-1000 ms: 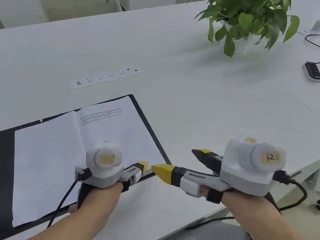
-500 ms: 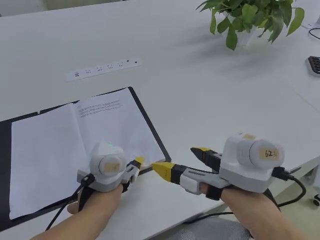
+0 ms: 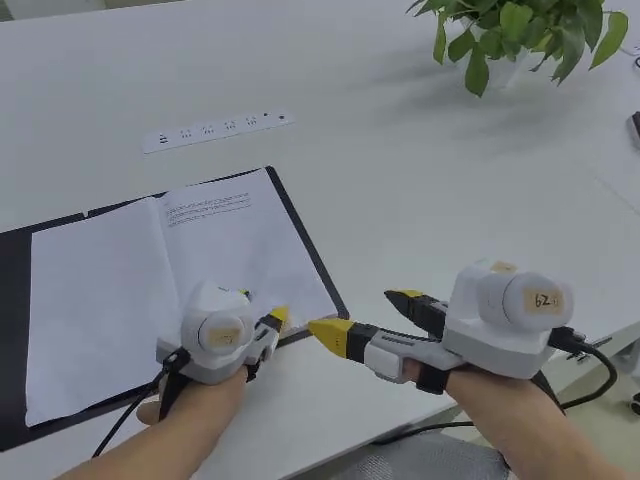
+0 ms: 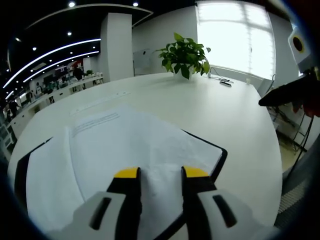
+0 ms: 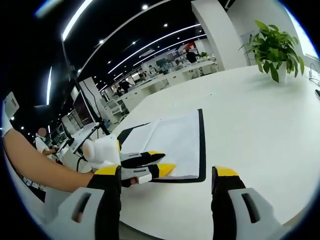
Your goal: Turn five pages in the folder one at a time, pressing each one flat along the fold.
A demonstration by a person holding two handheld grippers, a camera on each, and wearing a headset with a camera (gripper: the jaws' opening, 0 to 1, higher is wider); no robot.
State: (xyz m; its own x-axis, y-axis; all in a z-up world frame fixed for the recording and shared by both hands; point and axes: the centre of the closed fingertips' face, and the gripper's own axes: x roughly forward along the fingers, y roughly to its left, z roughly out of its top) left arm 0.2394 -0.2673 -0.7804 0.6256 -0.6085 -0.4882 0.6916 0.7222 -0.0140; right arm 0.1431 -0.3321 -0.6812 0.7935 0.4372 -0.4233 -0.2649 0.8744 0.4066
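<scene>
The black folder (image 3: 300,235) lies open on the white table, its white pages (image 3: 130,290) flat and a few lines of print at the top of the right page. My left gripper (image 3: 262,322) hovers low over the right page's lower right corner; in the left gripper view its yellow-tipped jaws (image 4: 161,173) stand open with the page (image 4: 125,135) showing between them. My right gripper (image 3: 368,316) is open over bare table just right of the folder's corner, holding nothing. In the right gripper view (image 5: 166,172) the left gripper (image 5: 142,164) and the folder (image 5: 175,135) lie ahead.
A flat white power strip (image 3: 215,128) lies beyond the folder. A potted green plant (image 3: 520,40) stands at the far right. The table's near edge (image 3: 330,445) runs just below my hands, with cables hanging off it.
My left gripper has rolled and edged slightly left over the page corner. The right gripper has hardly moved. The head camera has shifted a little.
</scene>
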